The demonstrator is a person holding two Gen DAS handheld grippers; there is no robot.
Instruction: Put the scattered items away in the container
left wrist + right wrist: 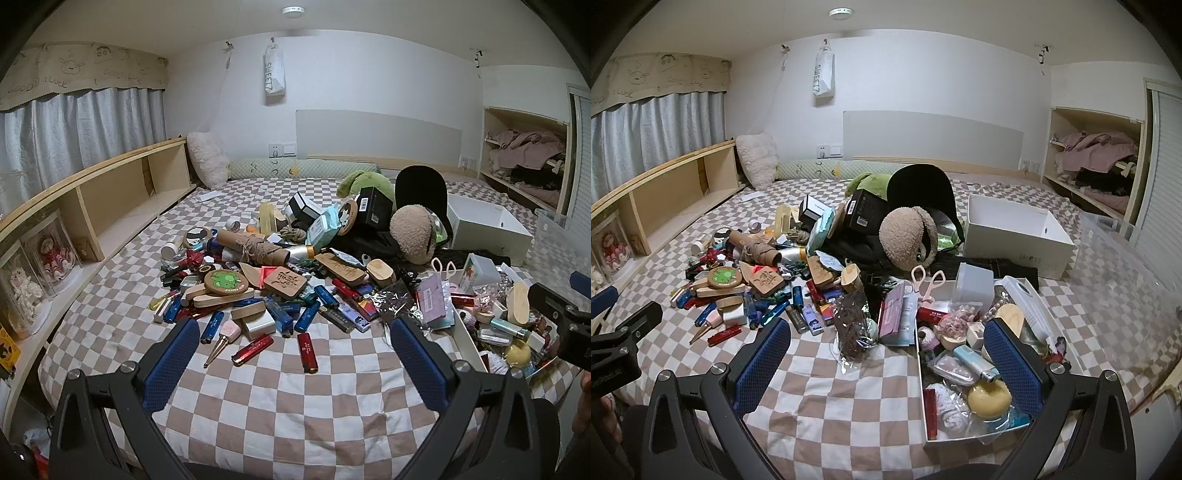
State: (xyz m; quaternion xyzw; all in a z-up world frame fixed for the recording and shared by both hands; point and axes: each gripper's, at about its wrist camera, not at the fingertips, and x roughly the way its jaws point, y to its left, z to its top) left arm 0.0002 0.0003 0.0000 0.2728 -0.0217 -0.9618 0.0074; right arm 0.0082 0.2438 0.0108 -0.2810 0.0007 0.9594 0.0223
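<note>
A sprawling heap of lighters, wooden pieces and small boxes (258,291) covers the checked bedspread; beside it, a shallow white rectangular tray (921,369) lies seemingly crammed full.

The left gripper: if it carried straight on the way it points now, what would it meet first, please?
The left gripper is open and empty above the checked bedspread. Straight ahead, the nearest things are probably the two red lighters lying loose at the near edge of the pile; depth is hard to judge through the fisheye.

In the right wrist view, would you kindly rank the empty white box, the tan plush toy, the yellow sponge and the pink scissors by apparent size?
1. Empty white box, farthest back yet clearly largest.
2. Tan plush toy.
3. Yellow sponge and pink scissors look alike; the sponge sits nearer the camera, so I won't rank them.
</note>
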